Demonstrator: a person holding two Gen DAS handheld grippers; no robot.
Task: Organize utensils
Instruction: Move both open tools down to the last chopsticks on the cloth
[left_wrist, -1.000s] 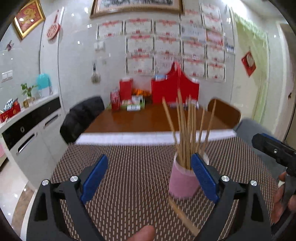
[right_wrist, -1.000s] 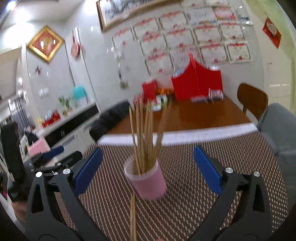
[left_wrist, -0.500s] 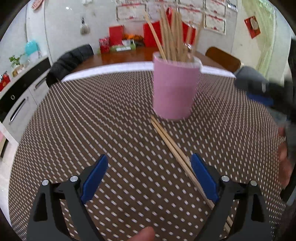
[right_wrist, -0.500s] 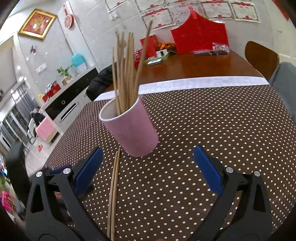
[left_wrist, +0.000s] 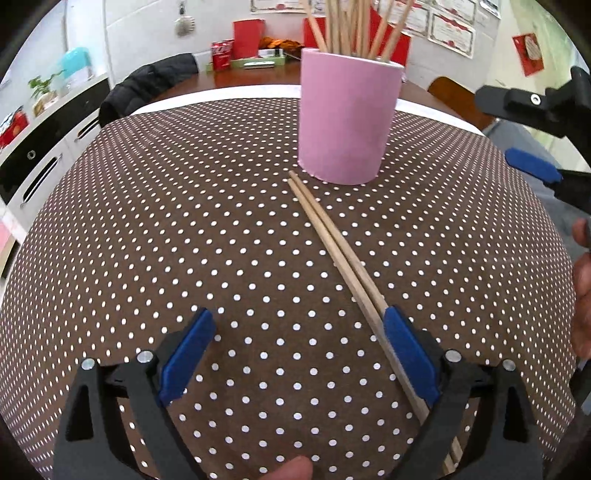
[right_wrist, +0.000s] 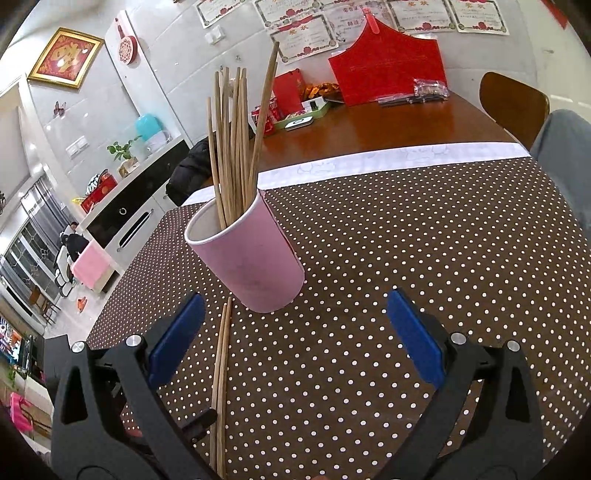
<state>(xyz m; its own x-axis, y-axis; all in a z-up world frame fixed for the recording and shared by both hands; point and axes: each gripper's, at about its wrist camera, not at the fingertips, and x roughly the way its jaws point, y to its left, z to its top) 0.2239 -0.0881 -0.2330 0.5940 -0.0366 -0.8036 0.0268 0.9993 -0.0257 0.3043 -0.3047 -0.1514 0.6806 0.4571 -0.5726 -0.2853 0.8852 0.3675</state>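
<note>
Chopsticks, two loose ones, lie on the dotted cloth just inside the left gripper's right finger, tips almost at the pink cup ahead. Both grippers are wide open, the right gripper empty too. Looks like pickup time: close on the pair, then drop them in with the bunch already standing in the cup.
</note>
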